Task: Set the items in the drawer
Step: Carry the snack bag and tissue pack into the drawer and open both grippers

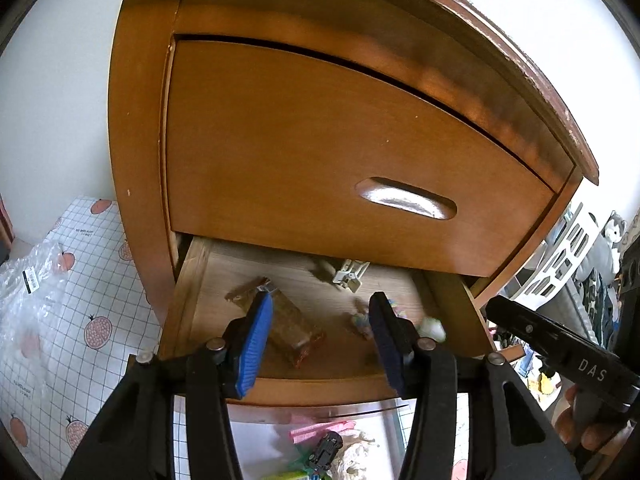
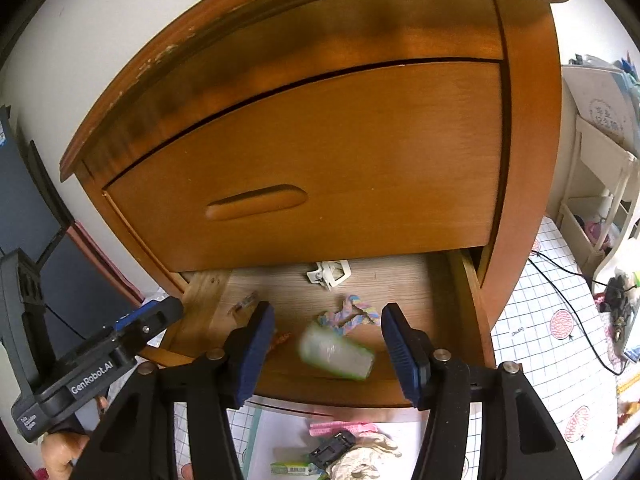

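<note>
Hanging blurred between the spread fingers of the right gripper (image 2: 328,352), a pale green-edged cup (image 2: 336,354) sits just above the floor of the open drawer (image 2: 400,280); it looks freshly let go, though I cannot tell whether it has landed. Inside the drawer, a pastel braid (image 2: 354,314) lies at the cup's 12 o'clock, a white clip (image 2: 330,273) beyond it near the back, and a snack wrapper (image 1: 294,330) toward 9 o'clock. The left gripper (image 1: 320,342) hovers over the drawer, also open and empty. More items wait on the floor below the drawer front, a toy car (image 2: 334,446) among them. Likely next: lowering a gripper toward 6 o'clock to collect one.
</note>
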A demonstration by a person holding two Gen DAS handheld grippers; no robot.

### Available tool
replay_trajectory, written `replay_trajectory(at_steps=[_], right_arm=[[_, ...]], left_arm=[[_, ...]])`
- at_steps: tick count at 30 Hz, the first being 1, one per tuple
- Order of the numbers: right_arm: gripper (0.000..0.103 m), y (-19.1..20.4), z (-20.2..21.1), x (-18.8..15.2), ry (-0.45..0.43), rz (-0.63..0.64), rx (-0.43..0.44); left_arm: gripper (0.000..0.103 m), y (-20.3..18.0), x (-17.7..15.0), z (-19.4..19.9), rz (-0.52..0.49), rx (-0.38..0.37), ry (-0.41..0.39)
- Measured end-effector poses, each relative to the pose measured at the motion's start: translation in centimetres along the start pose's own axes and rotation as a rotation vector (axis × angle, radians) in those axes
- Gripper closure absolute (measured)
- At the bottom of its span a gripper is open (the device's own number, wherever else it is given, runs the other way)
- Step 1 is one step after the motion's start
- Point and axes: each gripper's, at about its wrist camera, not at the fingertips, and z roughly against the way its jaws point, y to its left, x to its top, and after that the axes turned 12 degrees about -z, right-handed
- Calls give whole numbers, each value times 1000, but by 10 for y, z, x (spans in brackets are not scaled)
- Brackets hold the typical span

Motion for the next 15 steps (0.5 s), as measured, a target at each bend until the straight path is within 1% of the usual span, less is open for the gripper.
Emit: replay_trajectory(at_steps=[4, 7, 8, 10, 12, 13, 15], right_arm=[[42, -1, -2, -2, 6, 3, -11], [41, -3, -4, -5, 12, 6, -21], [40, -5, -5, -6, 13, 5, -22], [35, -7, -6, -8, 15, 2, -27], [28, -9, -7, -9, 17, 5, -34], [26, -10, -8, -10, 18, 7, -37], [17, -11, -9, -11, 19, 7, -38]], left_arm=[[46, 1, -2, -2, 0, 5, 11], [35, 3, -3, -4, 7, 19, 13], [33, 3, -4, -3, 7, 23, 13], [33, 3, -4, -4, 4, 32, 17], [27, 3, -5, -6, 0, 41, 21], [22, 3, -5, -6, 0, 45, 21], [21, 3, -6, -6, 1, 51, 16]])
